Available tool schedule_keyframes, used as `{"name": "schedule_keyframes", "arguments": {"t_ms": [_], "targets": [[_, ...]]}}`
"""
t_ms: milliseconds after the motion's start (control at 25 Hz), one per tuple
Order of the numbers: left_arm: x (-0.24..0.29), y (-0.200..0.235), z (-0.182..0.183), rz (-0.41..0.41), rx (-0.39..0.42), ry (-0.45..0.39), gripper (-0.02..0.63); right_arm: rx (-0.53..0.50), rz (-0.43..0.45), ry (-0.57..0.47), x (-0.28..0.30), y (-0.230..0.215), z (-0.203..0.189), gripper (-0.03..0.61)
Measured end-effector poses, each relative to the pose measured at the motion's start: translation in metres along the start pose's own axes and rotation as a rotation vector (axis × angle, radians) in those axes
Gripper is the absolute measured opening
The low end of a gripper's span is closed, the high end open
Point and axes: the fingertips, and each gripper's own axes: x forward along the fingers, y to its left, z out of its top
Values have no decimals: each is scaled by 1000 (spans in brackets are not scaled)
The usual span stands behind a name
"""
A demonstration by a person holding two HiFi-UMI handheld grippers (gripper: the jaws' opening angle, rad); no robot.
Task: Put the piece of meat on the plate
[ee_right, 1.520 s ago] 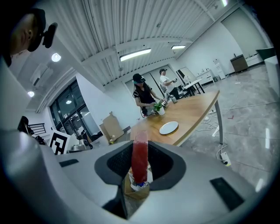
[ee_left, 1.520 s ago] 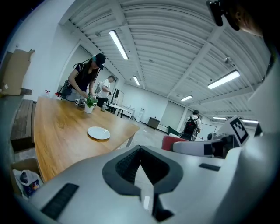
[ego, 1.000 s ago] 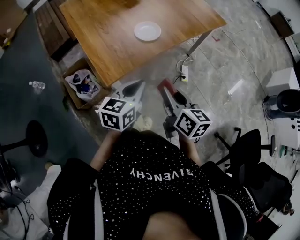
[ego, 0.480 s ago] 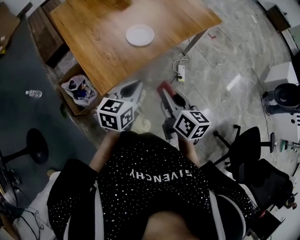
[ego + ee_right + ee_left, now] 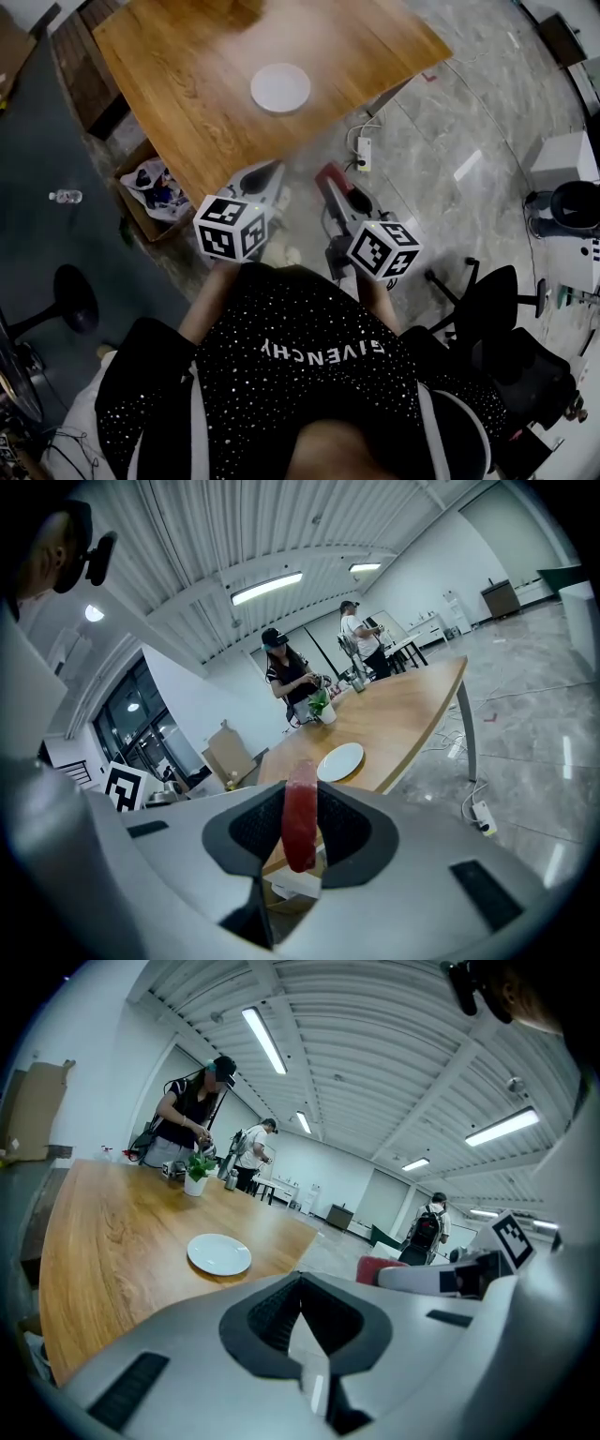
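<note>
A white plate lies empty on the wooden table, well ahead of both grippers. My right gripper is shut on a red piece of meat, which stands upright between its pads. It hangs over the floor, short of the table's near edge. In the right gripper view the plate sits just beyond the meat. My left gripper is beside the right one, shut with nothing in it. Its view shows the plate and the meat off to the right.
A cardboard box holding a bag of rubbish stands at the table's near corner. A power strip with cables lies on the floor by a table leg. Office chairs stand to the right. People and a potted plant are at the table's far end.
The table and plate have come closer in the head view as the person walks forward. Both grippers keep their pose in front of the body, the meat still held.
</note>
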Motion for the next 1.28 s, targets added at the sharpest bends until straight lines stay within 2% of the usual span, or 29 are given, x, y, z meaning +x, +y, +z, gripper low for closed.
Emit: {"name": "schedule_keyframes", "arguments": {"t_ms": [360, 920, 1280], "targets": [[49, 50, 33, -4, -19, 14, 9, 3, -10, 19, 69, -17, 34, 95], [101, 144, 104, 24, -70, -30, 9, -15, -33, 61, 168, -26, 93, 95], [114, 182, 122, 57, -32, -66, 9, -63, -49, 92, 205, -25, 105, 95]]}}
